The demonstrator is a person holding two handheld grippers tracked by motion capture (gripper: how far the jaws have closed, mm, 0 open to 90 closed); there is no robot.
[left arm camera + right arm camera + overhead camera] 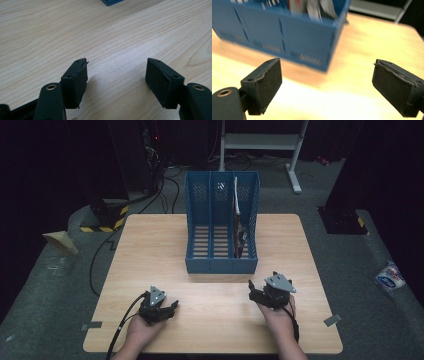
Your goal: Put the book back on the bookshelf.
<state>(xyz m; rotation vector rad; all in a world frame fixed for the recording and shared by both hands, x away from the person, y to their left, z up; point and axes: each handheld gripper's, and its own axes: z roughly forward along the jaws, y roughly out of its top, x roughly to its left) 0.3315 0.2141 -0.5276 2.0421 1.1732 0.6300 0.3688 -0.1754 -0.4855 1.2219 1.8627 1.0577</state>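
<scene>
A blue three-slot file rack (221, 225) stands upright at the middle of the wooden table (150, 250), with books or magazines (238, 220) leaning in its right slot. My left gripper (171, 307) rests low near the table's front left, jaws open over bare wood (117, 75), nothing between them. My right gripper (254, 288) is held at the front right, just short of the rack's right front corner (329, 50); its jaws stand wide open and empty (327, 87). The right gripper view is blurred.
A white packet (390, 276) lies on the grey floor right of the table. A white stand frame (260, 142) and cables are behind the rack. Tape pieces (332, 320) mark the floor near the front corners. Bare wood surrounds both grippers.
</scene>
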